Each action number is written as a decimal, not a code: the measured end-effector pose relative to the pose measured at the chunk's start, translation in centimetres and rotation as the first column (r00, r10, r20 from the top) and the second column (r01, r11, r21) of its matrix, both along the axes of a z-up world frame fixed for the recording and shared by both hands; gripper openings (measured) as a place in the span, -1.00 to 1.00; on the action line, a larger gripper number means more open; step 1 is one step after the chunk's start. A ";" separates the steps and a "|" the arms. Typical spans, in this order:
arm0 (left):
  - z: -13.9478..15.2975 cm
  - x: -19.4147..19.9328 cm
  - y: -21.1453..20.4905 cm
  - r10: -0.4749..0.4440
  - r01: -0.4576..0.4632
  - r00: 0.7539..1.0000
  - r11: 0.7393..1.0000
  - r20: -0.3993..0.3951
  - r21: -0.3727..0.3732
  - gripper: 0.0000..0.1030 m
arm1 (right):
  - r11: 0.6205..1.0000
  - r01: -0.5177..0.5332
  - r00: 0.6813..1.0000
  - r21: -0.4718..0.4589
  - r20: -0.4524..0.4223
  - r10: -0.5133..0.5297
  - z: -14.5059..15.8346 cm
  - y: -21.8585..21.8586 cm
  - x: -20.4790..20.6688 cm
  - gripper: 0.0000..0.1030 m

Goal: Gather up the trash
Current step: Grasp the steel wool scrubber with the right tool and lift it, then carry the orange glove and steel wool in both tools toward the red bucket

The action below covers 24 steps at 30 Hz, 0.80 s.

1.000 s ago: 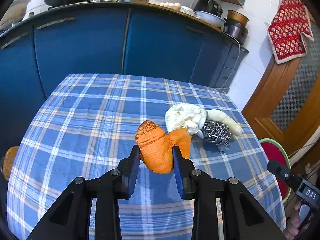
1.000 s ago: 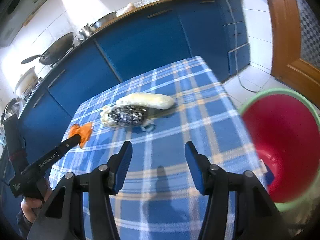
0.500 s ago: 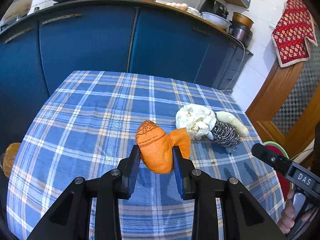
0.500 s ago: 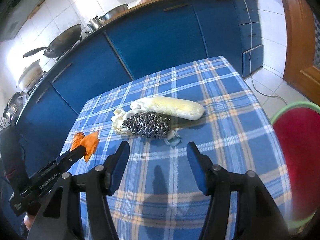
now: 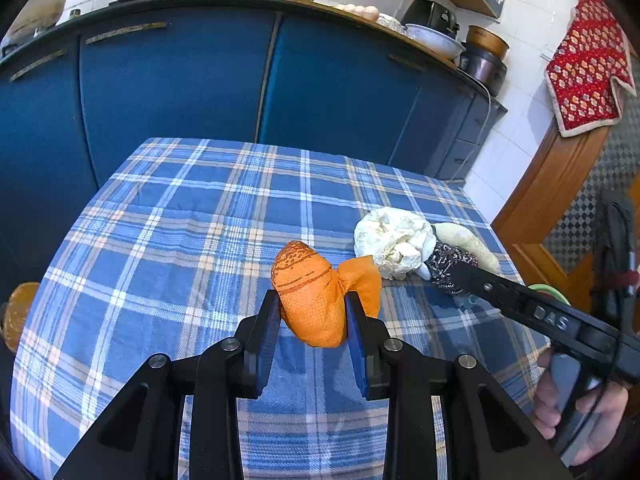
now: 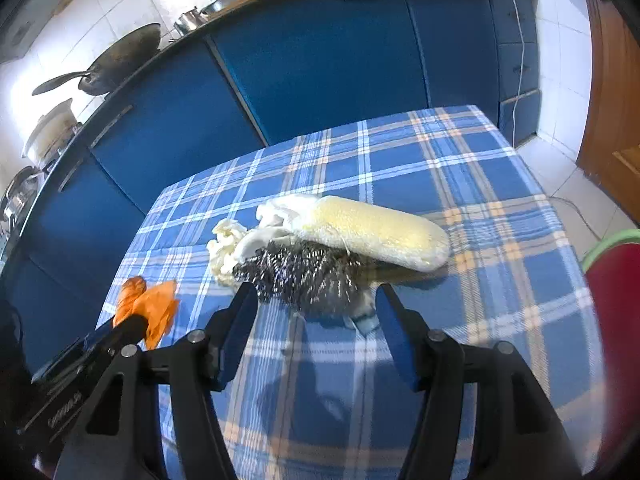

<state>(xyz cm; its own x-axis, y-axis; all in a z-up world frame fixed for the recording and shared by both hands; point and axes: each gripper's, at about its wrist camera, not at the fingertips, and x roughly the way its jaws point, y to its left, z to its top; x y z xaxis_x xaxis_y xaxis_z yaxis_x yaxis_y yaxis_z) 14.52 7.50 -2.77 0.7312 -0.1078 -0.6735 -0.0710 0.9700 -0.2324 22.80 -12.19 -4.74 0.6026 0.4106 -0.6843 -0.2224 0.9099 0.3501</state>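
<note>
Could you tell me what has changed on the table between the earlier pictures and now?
The right gripper has advanced across the checked tablecloth toward the steel scourer, its jaws opening wider, nothing yet gripped. The left gripper stays shut on the orange wrapper; the scourer, white wad and yellow sponge have not moved.

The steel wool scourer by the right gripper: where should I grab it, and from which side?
Take the steel wool scourer across its rounded middle, coming from the near side, where it lies clear. The yellow sponge and crumpled white paper crowd its far side. The right gripper is open, already straddling it.
</note>
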 end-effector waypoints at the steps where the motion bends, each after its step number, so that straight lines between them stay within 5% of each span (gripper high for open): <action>1: 0.0 0.0 0.0 0.000 0.000 1.000 1.000 0.000 -0.001 -0.36 | 1.000 -0.003 1.000 0.008 -0.007 0.003 -0.2 0.1 0.3 0.23; 3: -0.1 0.0 0.0 -0.001 0.001 1.000 1.000 -0.001 -0.001 -0.36 | 1.000 -0.005 1.000 0.018 -0.017 0.005 -0.4 0.2 0.7 0.19; 7: -0.2 0.0 -0.1 -0.003 0.003 1.000 1.000 -0.002 -0.003 -0.36 | 1.000 -0.023 1.000 0.011 -0.009 0.023 -0.5 0.6 0.7 -0.33; 12: 0.0 -0.2 -0.3 -0.005 0.005 1.000 1.000 0.001 0.000 -0.36 | 0.999 -0.050 0.999 0.021 -0.005 0.050 -0.3 0.7 0.0 -0.59; 24: 1.2 -1.5 -1.2 -0.030 0.030 0.999 1.000 0.023 0.001 -0.36 | 0.994 -0.076 0.994 0.080 0.086 0.069 2.9 -0.3 -4.6 -0.72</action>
<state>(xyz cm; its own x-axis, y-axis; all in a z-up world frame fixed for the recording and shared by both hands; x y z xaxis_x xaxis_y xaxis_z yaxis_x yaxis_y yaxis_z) 13.00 6.34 -1.61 0.7429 -0.1297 -0.6567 -0.0365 0.9717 -0.2333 18.18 -12.51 -1.83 0.6224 0.5088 -0.5947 -0.3187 0.8588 0.4012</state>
